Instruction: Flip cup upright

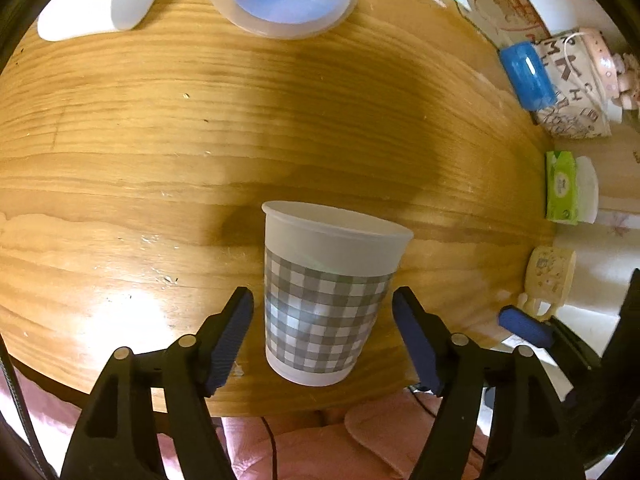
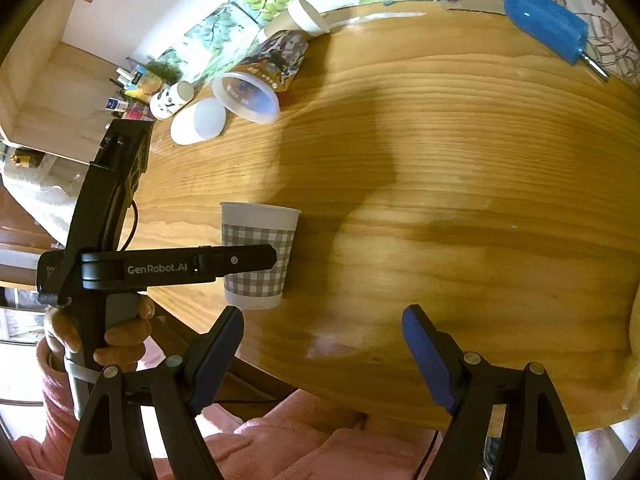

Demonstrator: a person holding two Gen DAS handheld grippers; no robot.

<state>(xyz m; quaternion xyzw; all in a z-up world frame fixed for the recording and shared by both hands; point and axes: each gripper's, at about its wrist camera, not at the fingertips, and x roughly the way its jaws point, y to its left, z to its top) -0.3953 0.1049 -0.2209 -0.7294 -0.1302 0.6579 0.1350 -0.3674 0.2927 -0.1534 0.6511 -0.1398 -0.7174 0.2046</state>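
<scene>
A white plastic cup with a grey checked band [image 1: 326,296] stands upright, rim up, on the wooden table [image 1: 160,160] near its front edge. My left gripper [image 1: 323,322] is open, with its blue pads on either side of the cup and small gaps showing on both sides. In the right wrist view the same cup [image 2: 258,256] stands with the left gripper's finger [image 2: 236,260] crossing in front of it. My right gripper [image 2: 322,332] is open and empty, over the table's front edge to the right of the cup.
At the back of the table lie a white cup on its side [image 2: 198,122], a clear printed cup on its side [image 2: 250,98], a panda cup [image 2: 170,100] and another white cup [image 2: 298,18]. A blue tool [image 2: 544,26] lies at the back right. A green tissue pack [image 1: 562,186] sits off the table's right side.
</scene>
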